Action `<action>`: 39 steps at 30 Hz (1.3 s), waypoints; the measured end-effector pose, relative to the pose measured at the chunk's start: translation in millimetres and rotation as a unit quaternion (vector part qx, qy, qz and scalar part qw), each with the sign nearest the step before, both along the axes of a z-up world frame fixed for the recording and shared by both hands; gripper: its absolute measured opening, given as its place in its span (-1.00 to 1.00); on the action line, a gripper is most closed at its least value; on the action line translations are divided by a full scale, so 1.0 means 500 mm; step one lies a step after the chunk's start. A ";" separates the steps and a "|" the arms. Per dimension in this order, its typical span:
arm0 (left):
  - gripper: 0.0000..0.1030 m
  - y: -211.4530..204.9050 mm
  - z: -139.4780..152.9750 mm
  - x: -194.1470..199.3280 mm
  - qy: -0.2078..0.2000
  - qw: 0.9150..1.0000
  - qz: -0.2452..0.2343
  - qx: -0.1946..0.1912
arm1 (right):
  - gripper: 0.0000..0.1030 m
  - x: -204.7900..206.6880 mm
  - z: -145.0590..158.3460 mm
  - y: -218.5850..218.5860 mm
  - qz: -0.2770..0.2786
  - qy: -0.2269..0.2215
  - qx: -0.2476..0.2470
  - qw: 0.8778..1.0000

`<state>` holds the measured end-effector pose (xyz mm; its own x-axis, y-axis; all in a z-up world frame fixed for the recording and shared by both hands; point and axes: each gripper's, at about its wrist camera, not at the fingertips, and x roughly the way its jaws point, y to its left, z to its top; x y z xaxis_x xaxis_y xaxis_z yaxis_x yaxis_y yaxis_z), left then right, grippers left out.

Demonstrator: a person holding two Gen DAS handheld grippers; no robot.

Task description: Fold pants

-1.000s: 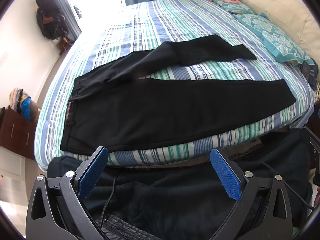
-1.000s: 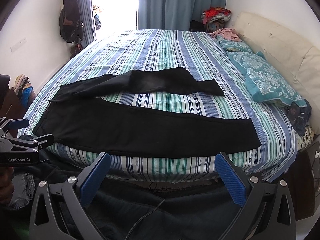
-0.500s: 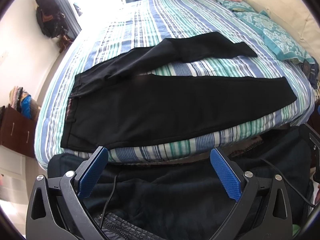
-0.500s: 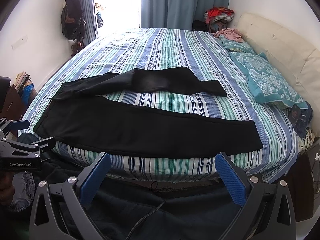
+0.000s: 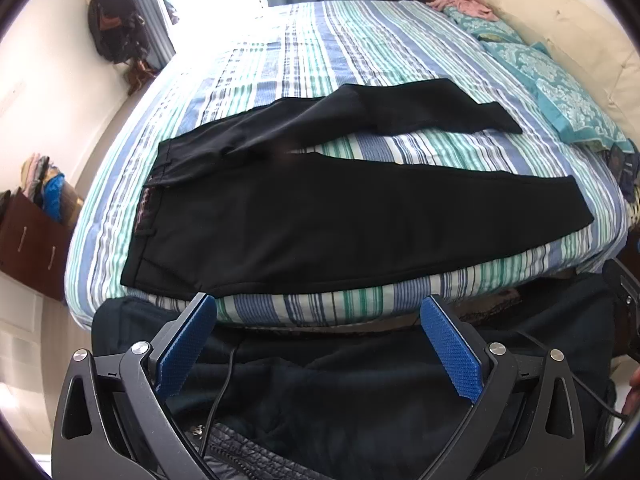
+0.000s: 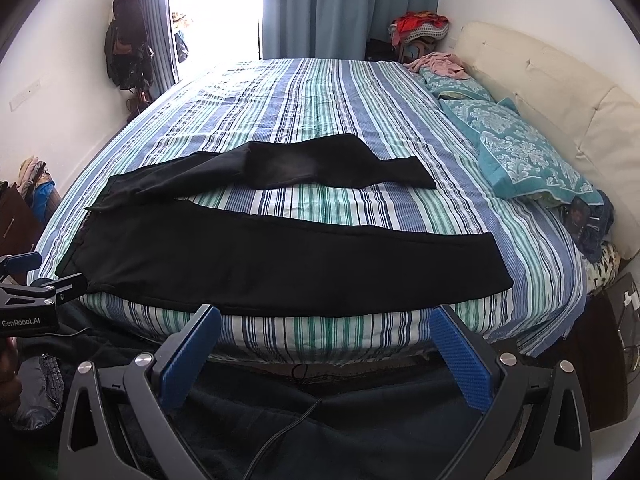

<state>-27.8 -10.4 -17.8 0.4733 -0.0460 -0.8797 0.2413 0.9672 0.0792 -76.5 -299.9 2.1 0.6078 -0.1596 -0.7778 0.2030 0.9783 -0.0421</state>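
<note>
Black pants [image 5: 320, 220] lie flat on the striped bed [image 5: 320, 60], waistband at the left, legs spread apart toward the right. The near leg runs along the bed's front edge; the far leg is bent and rumpled. They also show in the right wrist view [image 6: 280, 260]. My left gripper [image 5: 318, 312] is open and empty, held off the bed in front of the near edge, below the waistband end. My right gripper [image 6: 326, 320] is open and empty, in front of the near leg. The left gripper also shows at the left edge of the right wrist view [image 6: 36, 276].
Teal patterned pillows [image 6: 532, 160] and a cream headboard [image 6: 560, 92] lie at the right. A dark wooden dresser [image 5: 32, 244] stands left of the bed. Dark clothing and a cable [image 6: 280, 420] lie below both grippers. Curtains [image 6: 340, 8] hang behind.
Both grippers have shifted slightly, the bed sitting a little lower in each view. Both stay open and the pants have not moved.
</note>
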 end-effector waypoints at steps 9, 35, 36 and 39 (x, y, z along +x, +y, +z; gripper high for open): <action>0.99 0.004 0.000 0.004 0.000 1.000 0.009 -0.003 | 1.00 0.005 -0.005 0.004 0.007 0.005 0.001 1.000; 0.99 0.024 -0.004 0.010 0.001 1.000 0.027 -0.005 | 1.00 0.011 -0.014 0.017 0.019 0.013 -0.002 1.000; 0.99 0.024 -0.004 0.010 0.002 1.000 0.028 -0.005 | 1.00 0.011 -0.014 0.017 0.020 0.014 -0.002 1.000; 0.98 0.024 -0.004 0.011 0.003 1.000 0.029 -0.005 | 1.00 0.014 -0.016 0.018 0.022 0.016 -0.001 1.000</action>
<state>-22.1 1.8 -19.9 0.4707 -0.0274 -0.8819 0.1861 0.9801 0.0689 -69.6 -290.9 -6.0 0.5890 -0.1353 -0.7967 0.1582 0.9861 -0.0506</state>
